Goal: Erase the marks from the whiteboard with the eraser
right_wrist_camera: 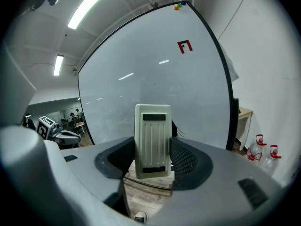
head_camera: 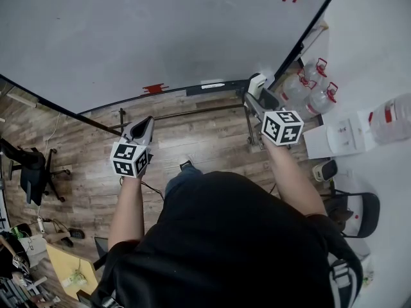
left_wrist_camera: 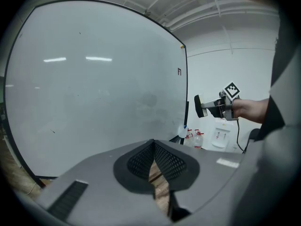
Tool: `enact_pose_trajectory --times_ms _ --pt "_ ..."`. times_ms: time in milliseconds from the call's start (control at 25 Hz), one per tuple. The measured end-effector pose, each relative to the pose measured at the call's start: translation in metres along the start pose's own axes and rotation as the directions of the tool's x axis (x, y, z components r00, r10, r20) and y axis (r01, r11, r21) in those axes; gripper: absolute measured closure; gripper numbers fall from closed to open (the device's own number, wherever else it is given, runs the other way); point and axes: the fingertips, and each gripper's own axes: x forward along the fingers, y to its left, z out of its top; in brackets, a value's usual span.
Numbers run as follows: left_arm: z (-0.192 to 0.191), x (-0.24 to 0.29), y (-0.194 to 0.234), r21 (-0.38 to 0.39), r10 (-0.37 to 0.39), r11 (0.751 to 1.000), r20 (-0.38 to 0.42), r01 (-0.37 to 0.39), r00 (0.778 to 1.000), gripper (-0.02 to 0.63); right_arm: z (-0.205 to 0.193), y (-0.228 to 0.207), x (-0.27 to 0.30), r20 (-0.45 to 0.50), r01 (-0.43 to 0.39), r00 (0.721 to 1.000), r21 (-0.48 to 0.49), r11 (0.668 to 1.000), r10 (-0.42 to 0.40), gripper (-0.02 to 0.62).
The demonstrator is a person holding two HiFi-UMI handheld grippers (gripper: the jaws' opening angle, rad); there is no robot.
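Holding the eraser [right_wrist_camera: 153, 140] upright in the right gripper [head_camera: 255, 90], jaws closed on its two long edges, ribbed back toward that gripper's camera and dark pad toward the whiteboard [head_camera: 160, 31]. Standing short of the board, toward its right edge, apparently not touching the surface, though hard to gauge how far off. Lying up and a little right of the eraser, close to the board's top right corner: the one clear target, a small red mark [right_wrist_camera: 185, 46]. Calling, most likely, for a reach upward along the board's right edge, long axis kept vertical so as to cover the mark in a sideways swipe. Favouring the right gripper plainly, as nearer that corner and already loaded. Hanging further left before the board, the left gripper [left_wrist_camera: 153, 166], jaws drawn together to a thin slit, nothing between them. Hard to settle: faint grey smudges near the board's middle in the left gripper view, either old residue or reflections. Equally unclear: a small red patch [head_camera: 154, 88] on the board's bottom rail, perhaps tape rather than ink. Cut off in the head view: the board's left end and top edge.
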Motion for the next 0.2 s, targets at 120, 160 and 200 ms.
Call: enact_pose_trajectory --times_ms 120,160,200 --pt "-0.0018 -0.0018 -0.0043 0.002 0.001 1.000 -0.001 -0.001 1.000 0.592 -0.0022 0.0009 -0.0050 0.002 -0.006 1.000 -0.003 1.000 0.006 0.368" --pt "-0.0021 -0.0026 -0.0059 0.002 0.001 1.000 -0.001 -0.001 1.000 0.592 -0.0027 0.0013 -0.0068 0.003 -0.008 1.000 -0.004 1.000 0.008 0.368" --pt "-0.0023 -0.0033 -0.0075 0.001 0.001 1.000 -0.001 -0.001 1.000 0.592 -0.0031 0.0016 -0.0087 0.004 -0.010 1.000 -0.005 1.000 0.010 0.368"
